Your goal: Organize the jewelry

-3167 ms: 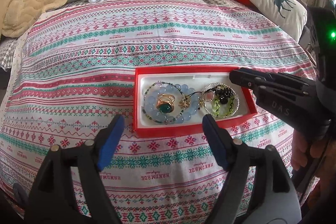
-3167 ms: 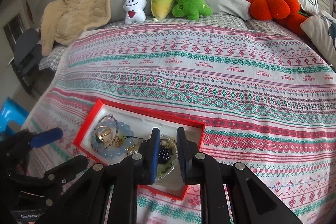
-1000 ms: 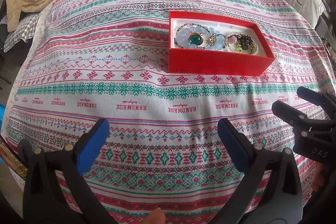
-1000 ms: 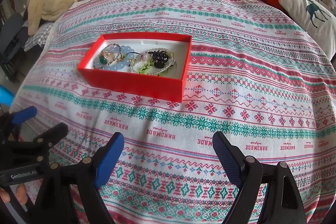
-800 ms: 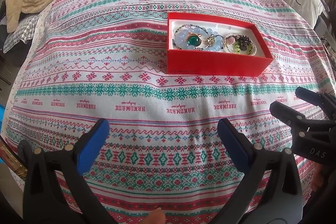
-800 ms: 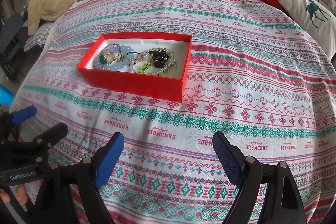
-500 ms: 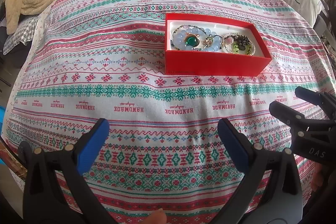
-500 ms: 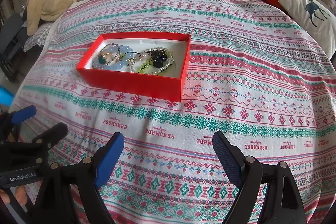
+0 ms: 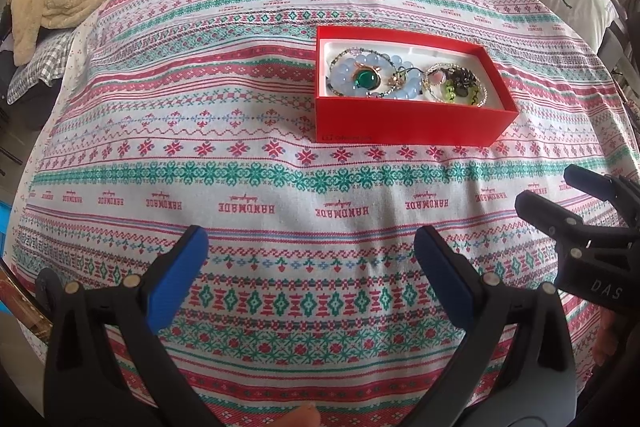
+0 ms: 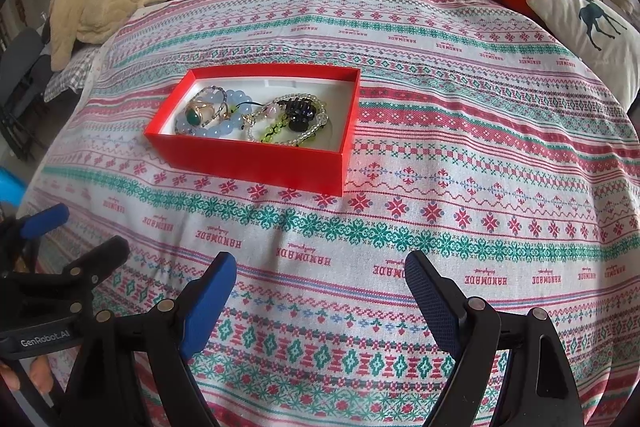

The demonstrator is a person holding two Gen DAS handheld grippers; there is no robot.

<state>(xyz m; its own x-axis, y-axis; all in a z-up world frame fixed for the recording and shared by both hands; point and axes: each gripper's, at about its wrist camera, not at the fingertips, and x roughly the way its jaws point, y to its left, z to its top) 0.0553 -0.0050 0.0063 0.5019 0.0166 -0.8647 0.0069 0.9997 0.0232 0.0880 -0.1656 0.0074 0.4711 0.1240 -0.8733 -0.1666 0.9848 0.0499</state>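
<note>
Since all jewelry (image 9: 404, 79) sits in the box (image 9: 404, 125) at upper centre, we judge sorting done — left gripper (image 9: 310, 277) and right gripper (image 10: 320, 301) both agape, empty.

Your red box (image 10: 256, 157) sat on that red, green and white knit-pattern bedspread (image 10: 440, 107), with pale blue beads (image 9: 348, 75) inside.

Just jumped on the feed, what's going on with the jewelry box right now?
Nothing is being handled at this moment. The left gripper and the right gripper are both open, empty and held over the patterned bedspread, short of the red box. The box sits open on the bed with a blue bead bracelet, a green-stone ring and a clear bead bracelet inside.
</note>
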